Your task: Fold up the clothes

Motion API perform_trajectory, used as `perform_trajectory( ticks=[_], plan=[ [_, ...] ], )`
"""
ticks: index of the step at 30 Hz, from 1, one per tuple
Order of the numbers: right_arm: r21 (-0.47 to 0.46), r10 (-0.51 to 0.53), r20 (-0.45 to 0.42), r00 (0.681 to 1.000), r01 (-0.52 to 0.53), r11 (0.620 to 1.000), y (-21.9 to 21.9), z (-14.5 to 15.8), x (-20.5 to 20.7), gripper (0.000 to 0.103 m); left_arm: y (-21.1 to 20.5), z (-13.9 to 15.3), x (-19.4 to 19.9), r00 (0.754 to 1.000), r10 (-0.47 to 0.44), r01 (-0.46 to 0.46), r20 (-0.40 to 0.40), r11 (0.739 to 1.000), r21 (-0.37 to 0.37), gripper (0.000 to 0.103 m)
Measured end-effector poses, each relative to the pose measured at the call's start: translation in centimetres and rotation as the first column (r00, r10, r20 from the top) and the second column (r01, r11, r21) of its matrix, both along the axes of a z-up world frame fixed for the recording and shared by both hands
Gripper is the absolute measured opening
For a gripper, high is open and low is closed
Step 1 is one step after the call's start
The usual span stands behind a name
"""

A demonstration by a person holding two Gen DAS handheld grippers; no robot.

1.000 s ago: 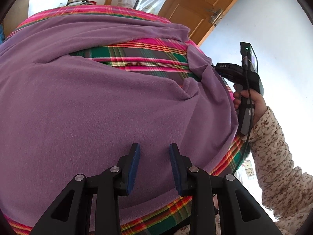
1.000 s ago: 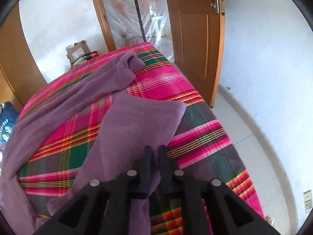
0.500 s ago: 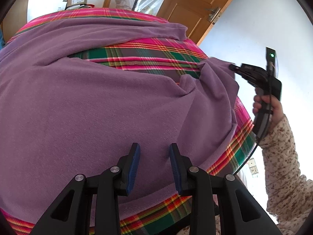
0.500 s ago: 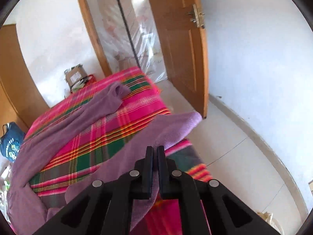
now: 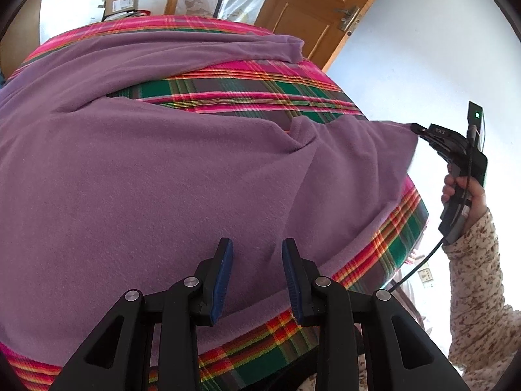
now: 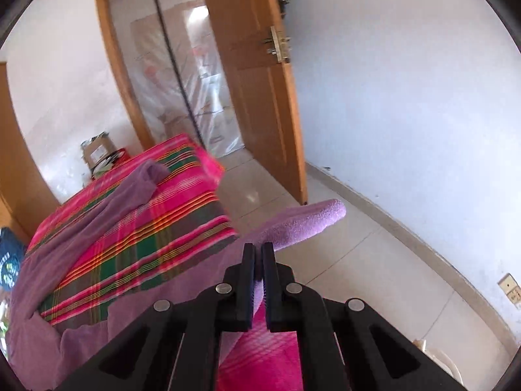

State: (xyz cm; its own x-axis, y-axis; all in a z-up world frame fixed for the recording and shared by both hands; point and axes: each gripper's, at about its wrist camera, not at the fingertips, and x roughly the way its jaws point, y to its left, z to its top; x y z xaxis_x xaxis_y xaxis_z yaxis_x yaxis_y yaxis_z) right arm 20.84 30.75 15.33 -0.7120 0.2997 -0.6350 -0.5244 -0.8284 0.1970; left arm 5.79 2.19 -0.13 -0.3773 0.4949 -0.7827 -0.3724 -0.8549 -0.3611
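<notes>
We lift a purple fleece garment (image 5: 162,179) off the pink-green plaid bedspread (image 5: 254,94).
R gripper (image 6: 259,260) clamps its edge, raised beyond bed's side; L gripper (image 5: 255,260) hovers w/ jaws apart, empty.

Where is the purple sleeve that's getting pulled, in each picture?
Left wrist view: the pulled sleeve is at right, stretched to the right gripper.
Right wrist view: it is at center, pinched above the fingers.
Shared landmark: the wooden door.
</notes>
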Motion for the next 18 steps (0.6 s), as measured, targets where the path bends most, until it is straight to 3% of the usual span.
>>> perform_trajectory(
  ticks=[9, 15, 18],
  plan=[
    [-0.01, -0.068, -0.013, 0.998, 0.068, 0.998, 1.3, -0.8, 4.4, 0.004, 0.1, -0.1, 0.2, 1.0, -0.02, 0.02, 0.015, 1.0, 0.007, 0.032],
    [0.03, -0.122, -0.028, 0.992, 0.123, 0.992, 0.5, -0.7, 7.6, 0.004, -0.1, -0.1, 0.8, 0.999, -0.039, 0.039, 0.025, 0.999, 0.006, 0.032],
    [0.022, -0.131, 0.004, 0.991, 0.131, 0.991, 1.0, -1.6, 8.4, 0.004, -0.1, -0.1, 1.1, 0.998, -0.051, 0.051, 0.024, 0.999, 0.006, 0.032]
  ],
)
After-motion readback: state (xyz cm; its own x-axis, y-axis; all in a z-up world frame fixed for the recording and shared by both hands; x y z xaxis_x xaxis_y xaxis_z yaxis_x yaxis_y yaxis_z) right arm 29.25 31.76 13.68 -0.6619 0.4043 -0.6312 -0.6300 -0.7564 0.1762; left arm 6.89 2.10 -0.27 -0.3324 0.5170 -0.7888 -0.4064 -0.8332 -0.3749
